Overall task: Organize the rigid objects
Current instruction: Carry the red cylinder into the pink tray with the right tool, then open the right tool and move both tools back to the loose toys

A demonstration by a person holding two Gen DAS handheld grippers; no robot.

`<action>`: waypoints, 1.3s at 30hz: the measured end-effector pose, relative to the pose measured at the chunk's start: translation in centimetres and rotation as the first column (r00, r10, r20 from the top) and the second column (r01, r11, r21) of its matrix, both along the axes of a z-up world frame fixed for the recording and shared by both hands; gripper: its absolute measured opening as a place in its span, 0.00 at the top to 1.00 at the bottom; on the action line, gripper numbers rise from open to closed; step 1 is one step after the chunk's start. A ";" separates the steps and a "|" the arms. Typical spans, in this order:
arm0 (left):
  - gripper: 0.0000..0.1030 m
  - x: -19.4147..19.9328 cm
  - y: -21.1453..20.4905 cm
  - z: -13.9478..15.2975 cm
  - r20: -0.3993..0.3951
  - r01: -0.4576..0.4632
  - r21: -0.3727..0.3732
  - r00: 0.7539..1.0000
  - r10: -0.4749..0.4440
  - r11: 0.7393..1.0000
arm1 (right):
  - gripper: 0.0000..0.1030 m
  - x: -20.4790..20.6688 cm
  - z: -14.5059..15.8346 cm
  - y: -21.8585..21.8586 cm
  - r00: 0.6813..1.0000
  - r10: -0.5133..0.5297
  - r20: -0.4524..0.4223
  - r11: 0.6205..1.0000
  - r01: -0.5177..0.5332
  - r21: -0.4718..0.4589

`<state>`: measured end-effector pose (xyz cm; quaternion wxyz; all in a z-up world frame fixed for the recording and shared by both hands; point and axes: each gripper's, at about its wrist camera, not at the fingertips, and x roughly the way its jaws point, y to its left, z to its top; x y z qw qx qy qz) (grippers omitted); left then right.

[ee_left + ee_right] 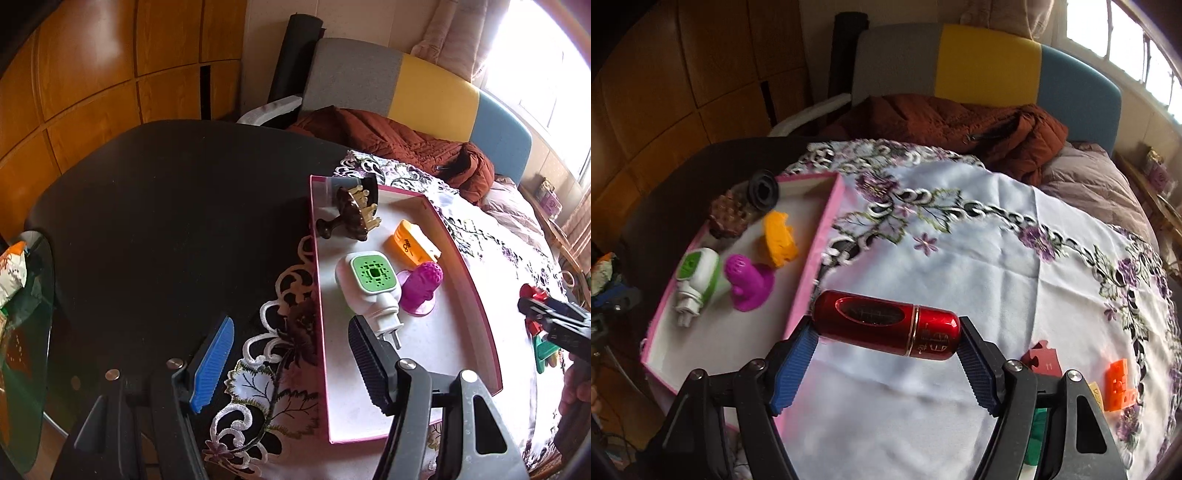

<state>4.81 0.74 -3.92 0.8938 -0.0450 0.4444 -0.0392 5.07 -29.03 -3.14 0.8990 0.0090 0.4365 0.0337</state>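
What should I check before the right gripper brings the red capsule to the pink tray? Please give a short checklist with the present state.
1. Red capsule held end to end by the right gripper: ok.
2. Bare floor in the pink tray near its front: ok.
3. Left gripper open, holding nothing: ok.
4. Left gripper clear of the tray: not ok, one finger hangs over it.
5. Grip firmness: cannot tell.
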 end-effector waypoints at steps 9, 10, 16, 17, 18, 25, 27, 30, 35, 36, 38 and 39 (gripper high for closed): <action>0.36 -0.2 1.6 -0.6 -0.016 -0.030 -0.015 0.999 0.030 0.999 | 0.27 -0.2 1.2 10.5 0.963 0.267 -0.032 0.964 -0.267 0.014; 0.36 -0.2 1.8 -0.7 -0.020 -0.034 -0.018 0.999 0.034 0.999 | 0.27 0.2 0.4 11.6 0.956 0.285 -0.069 0.958 -0.285 0.011; 0.36 -0.2 2.3 -1.2 -0.033 -0.037 -0.028 0.999 0.036 0.999 | 0.27 4.3 -4.7 14.5 0.941 0.265 -0.211 0.962 -0.274 -0.012; 0.36 -0.2 2.3 -1.3 -0.035 -0.037 -0.027 0.999 0.036 0.999 | 0.27 5.0 -5.2 14.7 0.944 0.252 -0.215 0.965 -0.262 -0.020; 0.36 -0.2 2.4 -1.4 -0.037 -0.036 -0.025 0.999 0.035 0.999 | 0.27 5.6 -5.6 14.8 0.947 0.239 -0.214 0.968 -0.249 -0.020; 0.36 -0.3 2.4 -1.6 -0.039 -0.037 -0.021 0.999 0.037 0.999 | 0.27 7.2 -6.0 15.1 0.965 0.185 -0.185 0.979 -0.198 -0.050; 0.36 -0.4 2.3 -1.5 -0.034 -0.036 -0.017 0.999 0.035 0.999 | 0.26 7.0 -5.9 14.9 0.967 0.180 -0.181 0.980 -0.191 -0.047; 0.36 -0.5 2.3 -1.2 -0.024 -0.034 -0.017 0.999 0.034 0.999 | 0.21 6.6 -5.5 14.7 0.971 0.170 -0.169 0.983 -0.180 -0.041; 0.36 -0.8 2.1 -0.7 -0.008 -0.029 -0.008 1.000 0.029 1.000 | 0.15 5.3 -4.1 14.1 0.977 0.170 -0.125 0.985 -0.174 -0.022; 0.36 -0.9 2.0 -0.6 -0.005 -0.027 -0.007 1.000 0.027 1.000 | 0.15 5.1 -3.8 14.0 0.979 0.169 -0.116 0.985 -0.172 -0.018; 0.36 -1.1 1.9 -0.4 0.001 -0.025 -0.005 1.000 0.025 1.000 | 0.14 4.7 -3.3 13.8 0.981 0.166 -0.099 0.985 -0.168 -0.021; 0.36 -1.2 1.9 -0.3 0.004 -0.022 -0.004 1.000 0.022 1.000 | 0.14 4.5 -3.0 13.7 0.982 0.166 -0.090 0.985 -0.169 -0.020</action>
